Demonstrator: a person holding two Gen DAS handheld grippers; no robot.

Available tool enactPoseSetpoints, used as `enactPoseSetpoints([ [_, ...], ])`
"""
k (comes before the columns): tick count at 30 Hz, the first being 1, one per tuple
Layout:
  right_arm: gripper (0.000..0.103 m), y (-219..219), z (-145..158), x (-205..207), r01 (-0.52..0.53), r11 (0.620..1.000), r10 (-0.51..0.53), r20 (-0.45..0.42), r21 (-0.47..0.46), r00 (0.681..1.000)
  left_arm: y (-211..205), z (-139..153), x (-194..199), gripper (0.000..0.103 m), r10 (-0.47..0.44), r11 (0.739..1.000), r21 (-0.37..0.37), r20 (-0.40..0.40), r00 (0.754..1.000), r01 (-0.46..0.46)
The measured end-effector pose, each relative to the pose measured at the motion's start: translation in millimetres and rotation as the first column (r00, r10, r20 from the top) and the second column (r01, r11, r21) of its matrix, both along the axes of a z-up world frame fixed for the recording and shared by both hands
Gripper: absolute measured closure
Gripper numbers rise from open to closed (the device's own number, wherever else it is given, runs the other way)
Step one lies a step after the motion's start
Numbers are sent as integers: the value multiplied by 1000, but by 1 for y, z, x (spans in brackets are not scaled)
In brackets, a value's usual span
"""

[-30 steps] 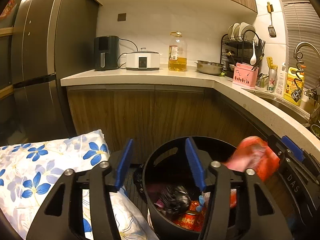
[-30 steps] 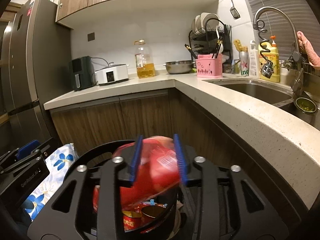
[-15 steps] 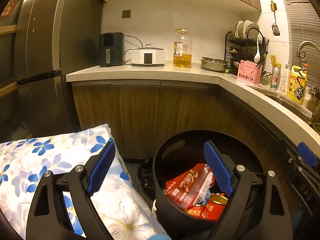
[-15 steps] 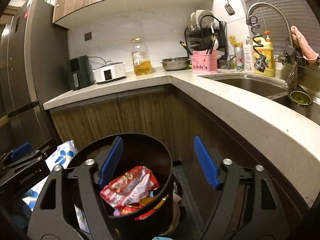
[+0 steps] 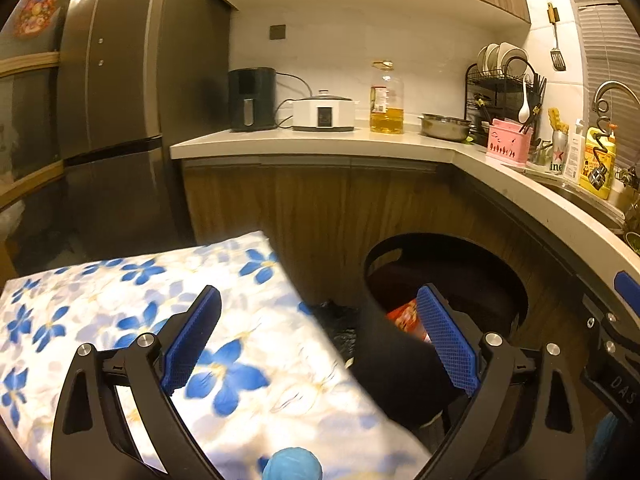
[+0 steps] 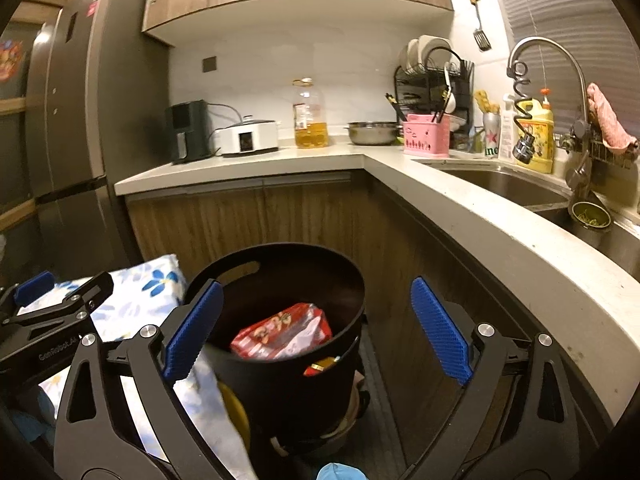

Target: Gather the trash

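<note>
The red snack wrapper (image 6: pixel 282 332) lies inside the black bin (image 6: pixel 288 368), ahead of and below the right tool (image 6: pixel 316 328), whose jaws have just been opening and stand wide with nothing gripped. The left tool (image 5: pixel 320 344), marked "GenRobot.AI", has likewise just been opening wide over the flowered cloth (image 5: pixel 120 300); a can (image 6: pixel 491 136) on the desk (image 6: pixel 460 200) shows "ine".

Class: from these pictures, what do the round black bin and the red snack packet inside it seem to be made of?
Round black bin: probably moulded plastic, matt with a slight sheen, handle slots cut in its rim. Red snack packet: probably thin glossy plastic film, crinkled and catching light.
</note>
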State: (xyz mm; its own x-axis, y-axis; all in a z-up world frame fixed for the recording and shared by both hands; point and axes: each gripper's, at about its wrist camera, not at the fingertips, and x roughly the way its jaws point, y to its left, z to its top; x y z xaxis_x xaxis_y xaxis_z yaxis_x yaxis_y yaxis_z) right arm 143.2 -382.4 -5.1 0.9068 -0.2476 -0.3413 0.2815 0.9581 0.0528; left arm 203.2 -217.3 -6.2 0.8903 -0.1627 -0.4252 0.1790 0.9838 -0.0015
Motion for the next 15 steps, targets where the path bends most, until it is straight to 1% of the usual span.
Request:
enactPoseSetpoints([
  [8, 9, 28, -1, -35, 1, 1000, -2, -36, -4, 999, 47, 2, -46, 7, 39, 999, -13, 14, 999, -39],
  [15, 9, 57, 2, -69, -9, 1000, 8, -28, -20, 1000, 73, 1, -81, 6, 38, 999, -12, 20, 999, -38],
])
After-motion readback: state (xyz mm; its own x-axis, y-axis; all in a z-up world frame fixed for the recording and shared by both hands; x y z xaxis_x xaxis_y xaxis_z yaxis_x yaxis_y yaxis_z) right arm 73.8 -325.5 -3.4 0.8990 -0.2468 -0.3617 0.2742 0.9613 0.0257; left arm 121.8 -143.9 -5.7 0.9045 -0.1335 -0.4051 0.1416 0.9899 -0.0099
